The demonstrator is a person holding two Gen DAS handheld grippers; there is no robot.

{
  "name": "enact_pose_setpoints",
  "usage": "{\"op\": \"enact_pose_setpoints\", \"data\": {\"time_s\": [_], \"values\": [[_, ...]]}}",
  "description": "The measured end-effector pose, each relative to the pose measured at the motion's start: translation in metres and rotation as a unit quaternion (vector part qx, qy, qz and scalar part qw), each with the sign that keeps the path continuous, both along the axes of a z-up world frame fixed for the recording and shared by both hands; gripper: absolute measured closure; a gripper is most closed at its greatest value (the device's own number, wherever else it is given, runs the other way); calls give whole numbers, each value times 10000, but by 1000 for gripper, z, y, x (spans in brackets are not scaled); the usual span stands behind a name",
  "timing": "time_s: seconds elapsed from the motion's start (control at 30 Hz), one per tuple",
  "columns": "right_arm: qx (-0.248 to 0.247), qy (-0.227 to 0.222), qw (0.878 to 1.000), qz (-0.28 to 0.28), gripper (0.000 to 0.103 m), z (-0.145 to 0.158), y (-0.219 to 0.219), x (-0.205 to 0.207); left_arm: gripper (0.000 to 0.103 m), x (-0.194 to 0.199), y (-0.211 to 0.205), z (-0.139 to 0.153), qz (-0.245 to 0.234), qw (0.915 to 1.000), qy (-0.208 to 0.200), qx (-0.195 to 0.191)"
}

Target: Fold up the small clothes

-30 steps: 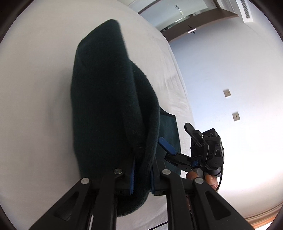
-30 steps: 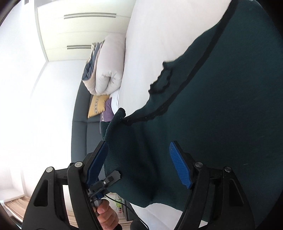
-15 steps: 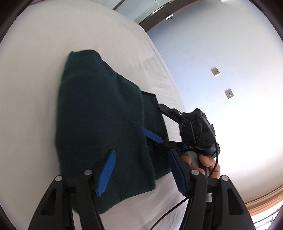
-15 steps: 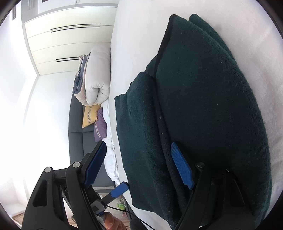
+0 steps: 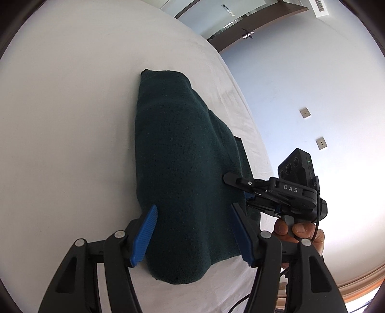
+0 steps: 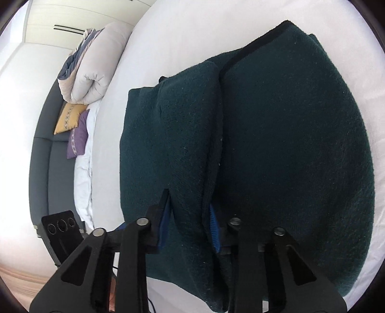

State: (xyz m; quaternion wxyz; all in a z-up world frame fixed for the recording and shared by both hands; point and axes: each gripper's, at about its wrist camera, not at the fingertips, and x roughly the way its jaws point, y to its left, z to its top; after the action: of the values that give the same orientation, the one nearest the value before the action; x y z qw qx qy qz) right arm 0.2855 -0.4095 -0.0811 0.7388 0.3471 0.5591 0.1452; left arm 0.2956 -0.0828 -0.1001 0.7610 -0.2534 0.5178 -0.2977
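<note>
Dark green knit garment (image 5: 182, 168) folded on white bed (image 5: 60, 120), long axis 6 to 12 o'clock, left gripper (image 5: 192, 231) jaws wide astride its near end, right gripper (image 6: 190, 224) just closing, pinching a fold

Bedroom in a home: wide bed with white sheet (image 6: 182, 31); rolled cream-and-grey duvet (image 6: 93, 65); mustard-yellow (image 6: 67, 118) and purple cushions (image 6: 78, 138); grey padded headboard (image 6: 42, 154); cream panelled wardrobe doors (image 6: 55, 16); pale blue wall (image 5: 300, 84).
</note>
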Motion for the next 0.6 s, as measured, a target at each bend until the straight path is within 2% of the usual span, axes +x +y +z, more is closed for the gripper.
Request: {"op": "enact_pose_setpoints", "data": {"time_s": [0.07,0.37,0.6], "values": [[-253,-99,9996,24,88,7,-3,-2,40,0,-2,0,-15,10000,-1,9],[-995,-526,9936,-106,89,47,-48,-5,40,-4,-36,11,-337,9993,-122,121],[-1239,-384,9911,-291,89,35,-86,-3,40,-3,-75,11,-647,9972,-200,302]]}}
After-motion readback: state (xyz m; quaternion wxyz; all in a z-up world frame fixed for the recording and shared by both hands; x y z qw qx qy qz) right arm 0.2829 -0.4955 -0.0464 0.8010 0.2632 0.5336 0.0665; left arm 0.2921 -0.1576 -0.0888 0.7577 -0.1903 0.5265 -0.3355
